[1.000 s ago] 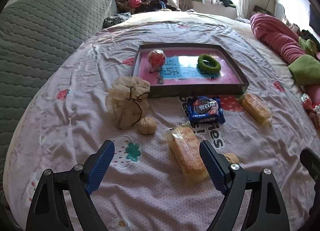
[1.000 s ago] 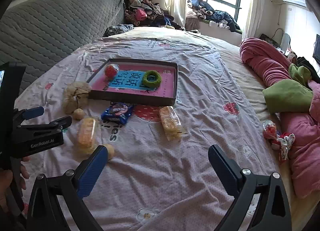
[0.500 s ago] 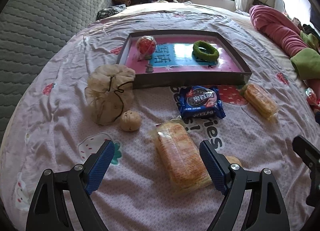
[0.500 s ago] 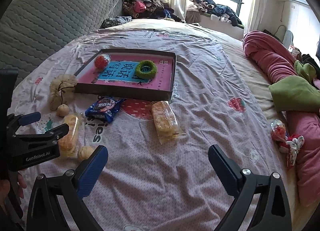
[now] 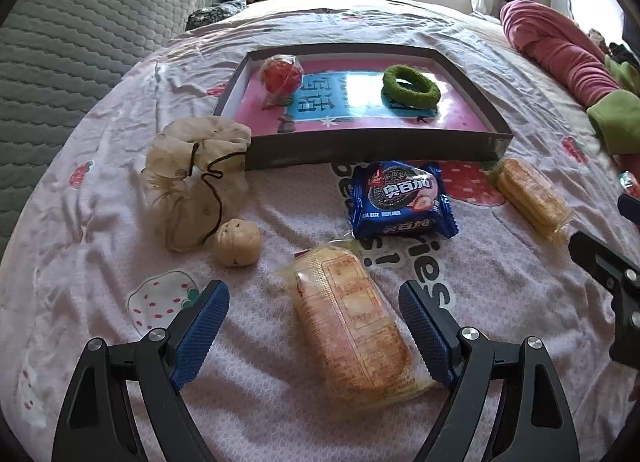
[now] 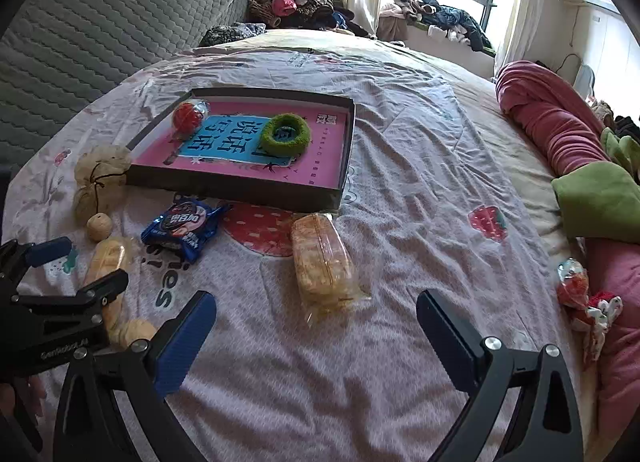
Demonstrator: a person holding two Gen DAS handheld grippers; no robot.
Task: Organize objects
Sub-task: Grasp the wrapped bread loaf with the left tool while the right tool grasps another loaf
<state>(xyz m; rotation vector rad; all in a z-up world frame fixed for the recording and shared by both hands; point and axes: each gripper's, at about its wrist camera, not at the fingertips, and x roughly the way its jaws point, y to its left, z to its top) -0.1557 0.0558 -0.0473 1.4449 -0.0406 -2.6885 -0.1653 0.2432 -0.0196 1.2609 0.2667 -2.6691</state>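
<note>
1. Left gripper (image 5: 314, 304) angled down over bedsheet (image 5: 100, 230), jaws wide apart, straddling wrapped cracker pack (image 5: 352, 334) without touching.
2. Right gripper (image 6: 316, 322) tilted down, jaws spread, empty; second cracker pack (image 6: 322, 268) just ahead, near dark tray (image 6: 240, 188).

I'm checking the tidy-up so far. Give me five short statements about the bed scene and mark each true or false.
1. The green fuzzy ring lies inside the dark shallow tray. True.
2. The blue cookie packet lies in that tray. False: it lies on the sheet before it.
3. The left gripper is clamped on the clear-wrapped cracker pack. False: its jaws stand open either side of it.
4. The right gripper is open and holds nothing. True.
5. The beige drawstring pouch lies beside the tray. True.
</note>
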